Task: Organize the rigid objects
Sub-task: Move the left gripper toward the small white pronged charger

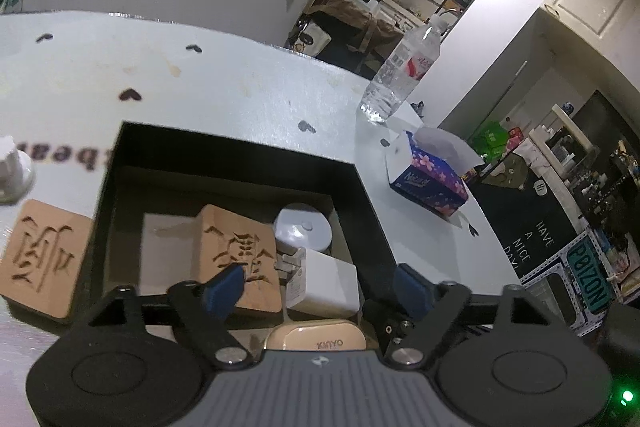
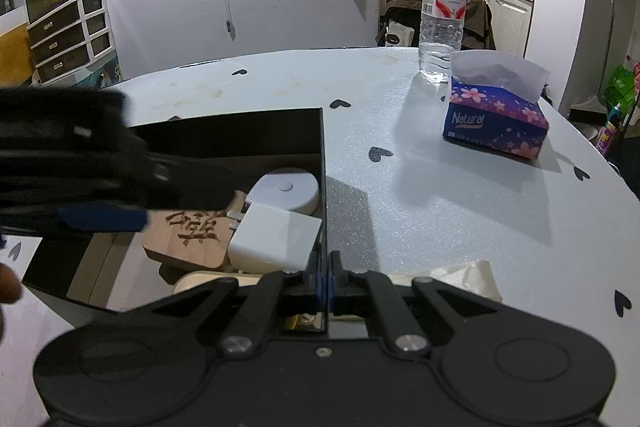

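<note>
Left tongs [image 1: 320, 287] gape wide over the black box [image 1: 360, 187], carved wooden block [image 1: 240, 255] inside; another block [image 1: 40, 259] lies at nine o'clock. Right tongs [image 2: 323, 277] pinch the box's wall.

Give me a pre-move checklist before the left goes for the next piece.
1. Left gripper open, empty: ok.
2. Right gripper clamped on black box wall: ok.
3. Carved wooden tile inside the box: ok, leaning rather than flat.
4. Second carved tile outside on table, unobstructed: ok.
5. Free floor space in the box: ok.
6. White charger and round white device settled: cannot tell.
</note>
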### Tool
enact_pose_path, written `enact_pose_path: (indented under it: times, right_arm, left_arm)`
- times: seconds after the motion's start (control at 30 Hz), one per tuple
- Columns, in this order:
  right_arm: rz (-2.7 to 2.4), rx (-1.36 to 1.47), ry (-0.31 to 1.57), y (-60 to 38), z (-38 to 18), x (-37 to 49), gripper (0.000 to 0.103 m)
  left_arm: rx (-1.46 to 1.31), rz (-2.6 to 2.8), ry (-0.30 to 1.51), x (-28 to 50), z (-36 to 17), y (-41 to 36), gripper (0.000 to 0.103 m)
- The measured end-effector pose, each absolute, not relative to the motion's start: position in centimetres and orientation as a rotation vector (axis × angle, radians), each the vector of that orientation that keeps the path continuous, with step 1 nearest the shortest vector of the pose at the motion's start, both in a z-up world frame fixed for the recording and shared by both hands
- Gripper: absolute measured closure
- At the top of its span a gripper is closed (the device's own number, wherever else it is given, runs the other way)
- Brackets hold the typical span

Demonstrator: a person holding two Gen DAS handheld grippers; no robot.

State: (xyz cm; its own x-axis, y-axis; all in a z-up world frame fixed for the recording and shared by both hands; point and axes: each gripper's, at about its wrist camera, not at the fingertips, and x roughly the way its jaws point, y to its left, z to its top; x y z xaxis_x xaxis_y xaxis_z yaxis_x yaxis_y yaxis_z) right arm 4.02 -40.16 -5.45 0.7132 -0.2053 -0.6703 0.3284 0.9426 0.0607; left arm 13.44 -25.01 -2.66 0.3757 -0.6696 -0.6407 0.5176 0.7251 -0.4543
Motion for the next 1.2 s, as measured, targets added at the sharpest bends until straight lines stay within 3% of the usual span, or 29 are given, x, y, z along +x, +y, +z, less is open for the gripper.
enact_pose_path:
  times: [0.23,1.2]
  right_arm:
    - [-0.297,0.180,0.719,-40.2,-5.5,4.0,0.099]
    - [-0.301,0.178,0.720,-40.1,-5.6,3.9,0.099]
  left_arm:
    - [-0.161,-0.778,0.871,12.5,-1.0,-22.9,0.000]
    - [0.037,-0.491,0.709,11.5,-2.3,-11.0,0.000]
